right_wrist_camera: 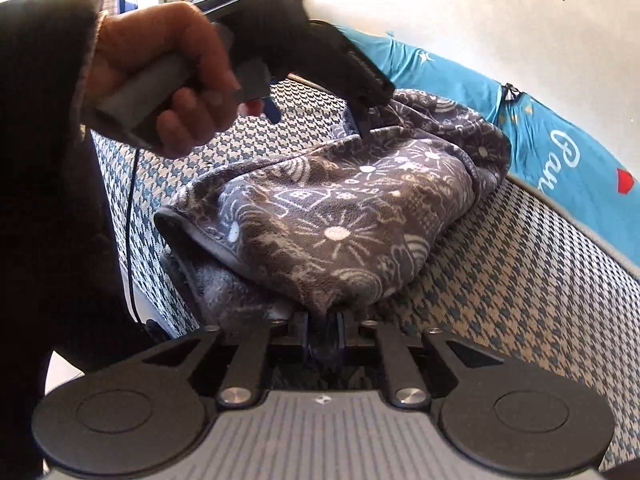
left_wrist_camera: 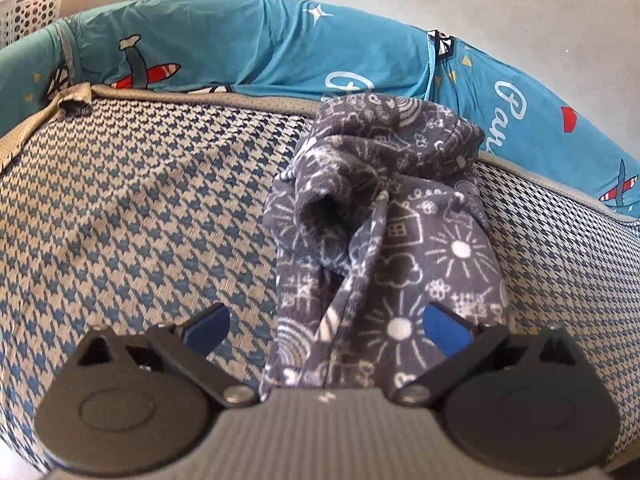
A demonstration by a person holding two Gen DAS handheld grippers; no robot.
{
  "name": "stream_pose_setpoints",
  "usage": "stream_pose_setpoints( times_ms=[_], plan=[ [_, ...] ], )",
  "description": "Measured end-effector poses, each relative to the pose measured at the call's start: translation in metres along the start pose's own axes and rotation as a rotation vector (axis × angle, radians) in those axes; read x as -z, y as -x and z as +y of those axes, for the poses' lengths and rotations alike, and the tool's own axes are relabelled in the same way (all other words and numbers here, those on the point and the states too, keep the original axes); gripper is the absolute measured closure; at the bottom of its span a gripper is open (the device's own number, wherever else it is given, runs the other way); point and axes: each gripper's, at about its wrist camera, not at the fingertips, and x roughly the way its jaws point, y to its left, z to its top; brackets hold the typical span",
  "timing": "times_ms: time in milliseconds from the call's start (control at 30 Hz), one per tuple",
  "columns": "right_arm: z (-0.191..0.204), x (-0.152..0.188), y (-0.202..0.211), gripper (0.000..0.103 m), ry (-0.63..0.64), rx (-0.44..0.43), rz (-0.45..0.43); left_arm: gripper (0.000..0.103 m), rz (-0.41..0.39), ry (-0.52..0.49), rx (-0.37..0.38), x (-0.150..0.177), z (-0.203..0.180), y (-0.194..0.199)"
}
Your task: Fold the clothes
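On the houndstooth bed, left gripper gapes (touching nothing); right gripper pinches the grey garment.

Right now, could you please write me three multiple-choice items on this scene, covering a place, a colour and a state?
1. The grey printed garment lies on:
A. a houndstooth mattress
B. a wooden floor
C. a chair

2. The sheet behind it is:
A. yellow
B. teal
C. black

3. The right claw is:
A. wide open
B. out of view
C. shut on the garment

Answers: 1 A, the check pattern surrounds the cloth; 2 B, teal with planes printed on it; 3 C, cloth is pinched between its pads, while the left claw gapes open.
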Motion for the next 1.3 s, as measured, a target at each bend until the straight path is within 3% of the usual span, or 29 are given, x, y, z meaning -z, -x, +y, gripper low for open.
stream_pose_setpoints(
  times_ms=[300,433,567,800,933,1233,1300],
  plan=[
    [-0.014,-0.004,-0.009,0.086,-0.041,-0.079,-0.040,0.000,-0.058,-0.046,-0.043,-0.049,-0.022,-0.036],
    [-0.022,-0.003,-0.010,0.094,-0.079,-0.116,-0.057,0.000,-0.075,-0.078,-0.045,-0.068,-0.038,-0.057],
    [-0.028,0.000,-0.010,0.096,-0.091,-0.145,-0.061,0.000,-0.059,-0.110,-0.037,-0.085,-0.058,-0.085],
    [-0.033,0.004,-0.010,0.097,-0.098,-0.185,-0.058,0.000,-0.039,-0.178,-0.086,-0.112,-0.094,-0.135],
    [-0.039,0.005,-0.013,0.096,-0.133,-0.216,-0.050,0.000,-0.037,-0.163,-0.050,-0.118,-0.100,-0.147],
    [-0.042,0.004,-0.019,0.096,-0.149,-0.226,-0.034,0.000,0.031,-0.155,-0.045,-0.125,-0.098,-0.173],
    [-0.043,0.002,-0.020,0.096,-0.161,-0.226,-0.032,0.000,0.078,-0.177,-0.035,-0.129,-0.099,-0.180]
  ],
)
